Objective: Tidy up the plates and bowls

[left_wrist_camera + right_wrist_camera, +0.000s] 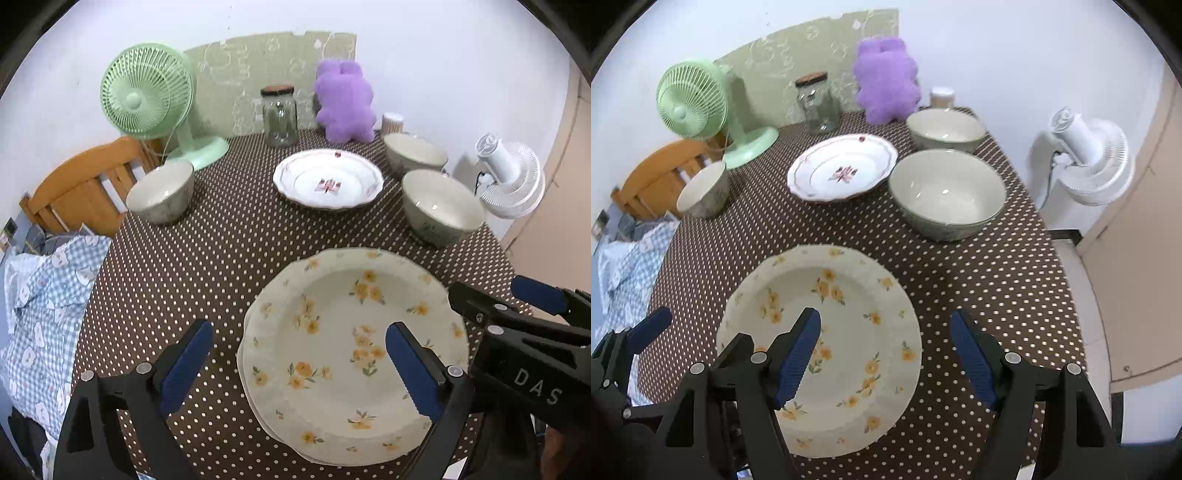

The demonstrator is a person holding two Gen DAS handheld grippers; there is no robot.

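Brown cloth dotted with white covers the desk (207, 258), which stands against a pale wall. Nearest the cameras lies a cream scalloped plate with yellow flowers (343, 343); the left wrist view shows a second rim just under its left edge, so it sits on top of another plate. The left gripper (295, 363) hangs above it with its jaws wide, one blue pad over the bare cloth to the plate's left and the other over the plate's inner face, nothing clamped between them. The right gripper (886, 356) is likewise parted, one pad over the plate's middle and the other over the cloth to its right, holding nothing.

Farther back, at the centre, rests a white scalloped plate with a red rim line and a small red motif (842, 168). To its right stand two grey-green ceramic bowls with pale insides, the nearer bowl (947, 194) and the farther bowl (945, 127) close together. A third matching bowl (160, 192) sits apart near the left edge.

Along the wall stand a mint-green desk fan (147, 92), a clear glass jar with a cork lid (279, 114) and a fluffy purple toy (345, 101). A white fan (1089, 158) sits off the right edge, and a wooden chair (81, 184) and a blue checked cloth (40, 314) lie to the left.
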